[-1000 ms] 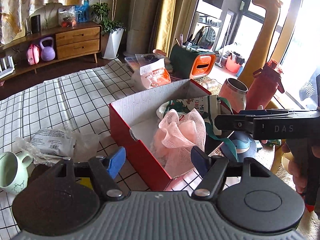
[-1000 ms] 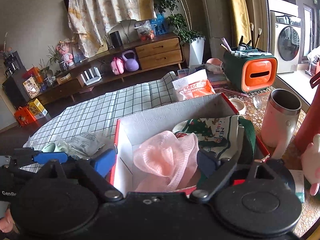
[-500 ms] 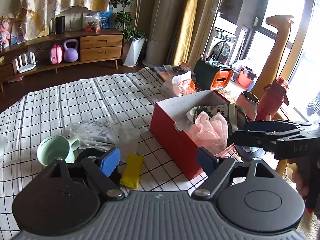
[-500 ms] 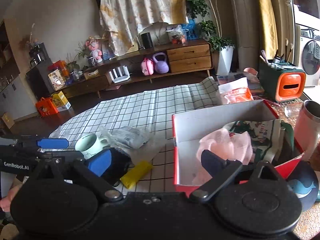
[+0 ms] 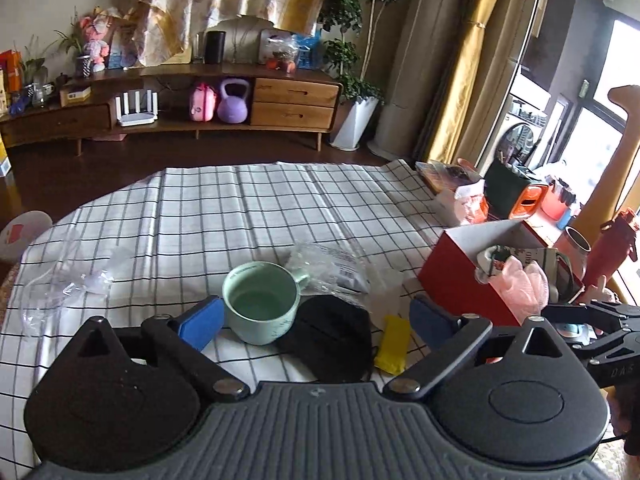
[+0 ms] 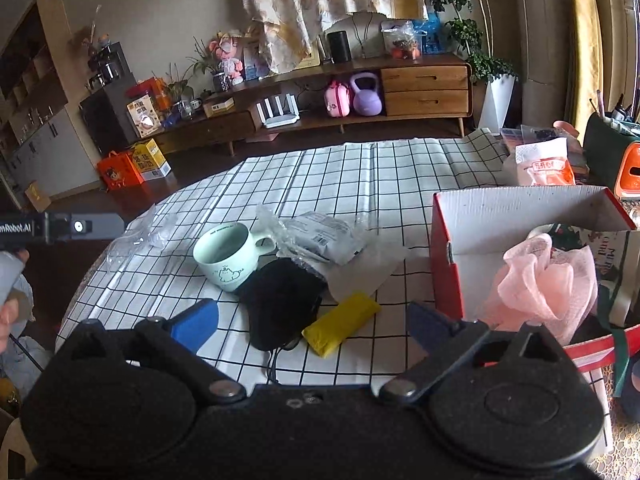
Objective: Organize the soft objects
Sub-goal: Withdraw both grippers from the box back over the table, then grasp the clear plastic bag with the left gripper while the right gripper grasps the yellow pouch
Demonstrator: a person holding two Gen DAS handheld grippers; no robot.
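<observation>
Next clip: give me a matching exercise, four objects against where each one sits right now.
Things:
1. pink mesh pouf
2. black face mask
3. yellow packet
4. green mug

Places:
A. flat on the checked cloth, between mask and box
B. inside the red box
C. upright on the cloth, handle toward the plastic bag
D. on the cloth, against the mug's base

Pairs: 1-B, 2-D, 3-A, 4-C

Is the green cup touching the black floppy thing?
Touching. In the right wrist view the black fabric piece presses against the base of the green mug, with no tablecloth showing between them.
</observation>
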